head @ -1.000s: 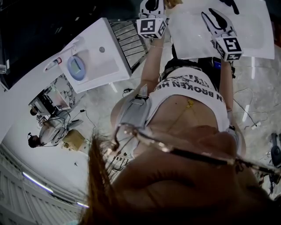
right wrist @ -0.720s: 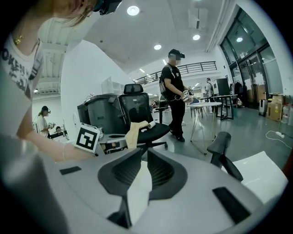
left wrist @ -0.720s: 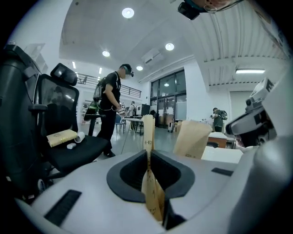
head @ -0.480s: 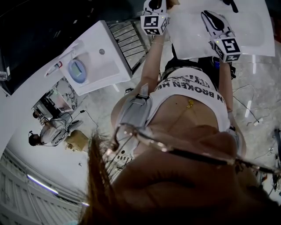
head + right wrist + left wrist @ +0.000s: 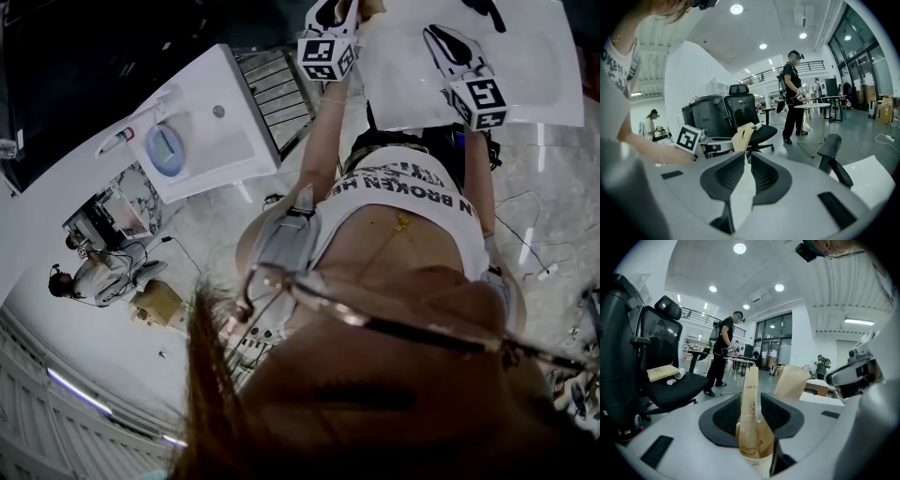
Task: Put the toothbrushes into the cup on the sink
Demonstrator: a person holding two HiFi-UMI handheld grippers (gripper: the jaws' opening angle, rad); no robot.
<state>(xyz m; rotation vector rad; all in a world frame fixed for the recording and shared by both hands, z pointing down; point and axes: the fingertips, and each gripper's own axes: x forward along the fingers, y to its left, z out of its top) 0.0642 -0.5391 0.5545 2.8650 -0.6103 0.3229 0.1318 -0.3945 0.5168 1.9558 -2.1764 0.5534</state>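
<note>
1. The wrapped toothbrush [image 5: 751, 399] is stood upright in the cup [image 5: 761, 468] on the sink [image 5: 525, 56]. Its long axis runs from 6 to 12 o'clock in the left gripper view. A second wrapped toothbrush [image 5: 765, 439] is leaned against it, tipped toward 1 o'clock.
2. The cup is straddled by the left gripper [image 5: 751, 395], whose jaws have just been opening and are now spread wide. The tall wrapper is seen between them but is pressed by neither pad, so it is judged to be released.
3. From the right gripper [image 5: 747, 154], the wrappers in the cup are found at 11 o'clock, a little beyond the jaw tips. The left gripper's marker cube [image 5: 689, 138] is seen at 9 o'clock of them.
4. The right gripper's jaws have just been closing and are drawn nearly together on a pale flat packet [image 5: 739, 197]. It is laid along the jaws from 6 to 12 o'clock and is judged to be another wrapped toothbrush, though no print can be read on it.
5. The left gripper is the one at the cup, and the right is held off to the side. It is judged that the left must first be drawn back clear of the upright wrappers. Only then can the packet be carried toward 11 o'clock and tipped upright over the rim.
</note>
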